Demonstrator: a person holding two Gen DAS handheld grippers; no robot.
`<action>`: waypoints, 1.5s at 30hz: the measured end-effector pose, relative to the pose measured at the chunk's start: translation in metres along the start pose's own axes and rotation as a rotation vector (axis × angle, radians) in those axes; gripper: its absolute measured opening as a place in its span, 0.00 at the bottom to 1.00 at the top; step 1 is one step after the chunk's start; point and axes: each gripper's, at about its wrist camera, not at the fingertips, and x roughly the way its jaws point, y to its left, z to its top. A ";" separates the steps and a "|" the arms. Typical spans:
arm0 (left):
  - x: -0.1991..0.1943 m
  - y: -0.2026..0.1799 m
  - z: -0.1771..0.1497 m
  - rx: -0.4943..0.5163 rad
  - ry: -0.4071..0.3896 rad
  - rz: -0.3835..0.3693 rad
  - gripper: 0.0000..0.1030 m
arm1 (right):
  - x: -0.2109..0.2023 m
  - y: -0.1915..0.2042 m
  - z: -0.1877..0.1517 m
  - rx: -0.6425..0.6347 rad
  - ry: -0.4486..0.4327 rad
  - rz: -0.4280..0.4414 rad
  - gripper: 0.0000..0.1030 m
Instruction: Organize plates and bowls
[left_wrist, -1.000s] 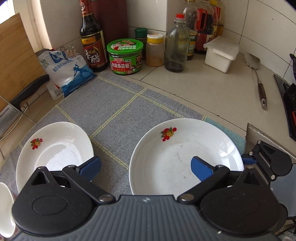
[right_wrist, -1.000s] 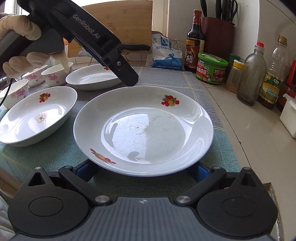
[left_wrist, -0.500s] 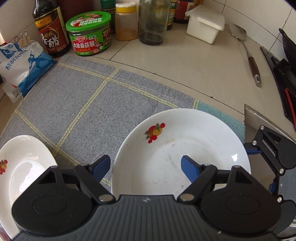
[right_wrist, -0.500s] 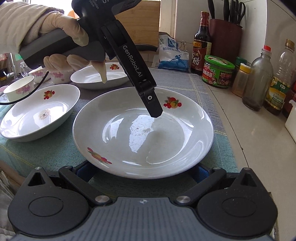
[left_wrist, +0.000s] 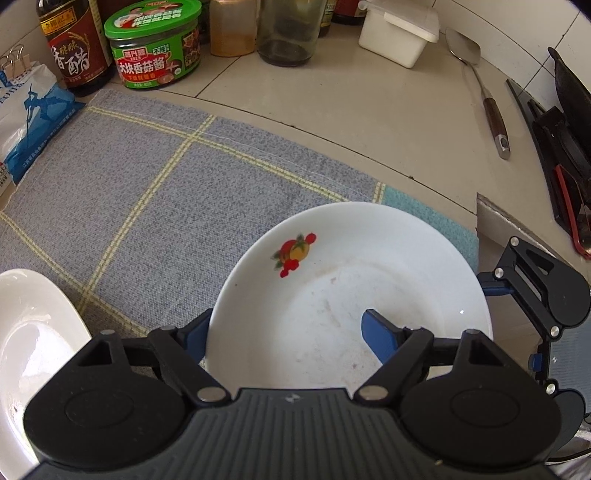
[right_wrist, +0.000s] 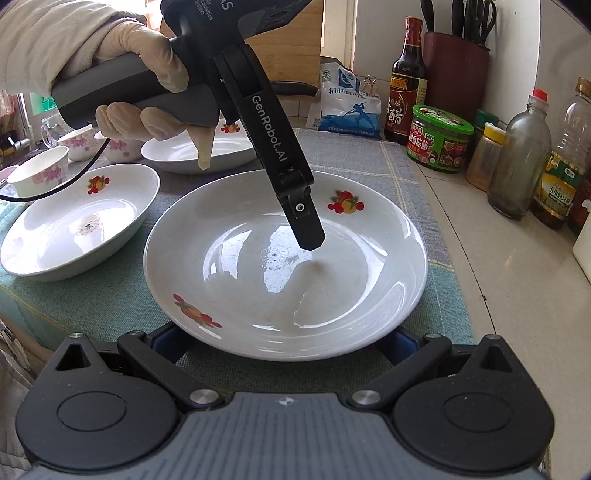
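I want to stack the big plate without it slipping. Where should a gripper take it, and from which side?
Probably the big plate is best taken by its raised rim, one finger inside, one outside. The left gripper already straddles the rim so, open; that side is handy. The plate's flat middle offers no hold.

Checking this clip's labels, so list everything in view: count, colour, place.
round plate: one, white with fruit prints, on the cloth
oval dishes: two, white, left of and behind the plate
small bowls: at least two, white with pink flowers, far left
cloth: one, grey with yellow lines, under the dishes
vinegar bottle: one, dark, by the wall
green-lidded jar: one, right of the vinegar
salt bag: one, white and blue, left of the vinegar
white box: one, by the wall
spatula: one, metal, on the counter
left hand: gloved, holding the left tool
left tool: open, astride the plate's rim
right tool: open, flanking the plate's near edge
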 end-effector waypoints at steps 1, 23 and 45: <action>0.000 0.000 0.000 0.000 -0.002 -0.003 0.80 | 0.000 0.000 0.001 0.001 0.004 -0.001 1.00; -0.005 0.035 0.045 -0.045 -0.089 0.014 0.80 | 0.029 -0.041 0.045 -0.047 0.021 0.001 1.00; 0.023 0.069 0.081 -0.074 -0.124 0.041 0.80 | 0.074 -0.081 0.065 -0.035 0.028 0.010 1.00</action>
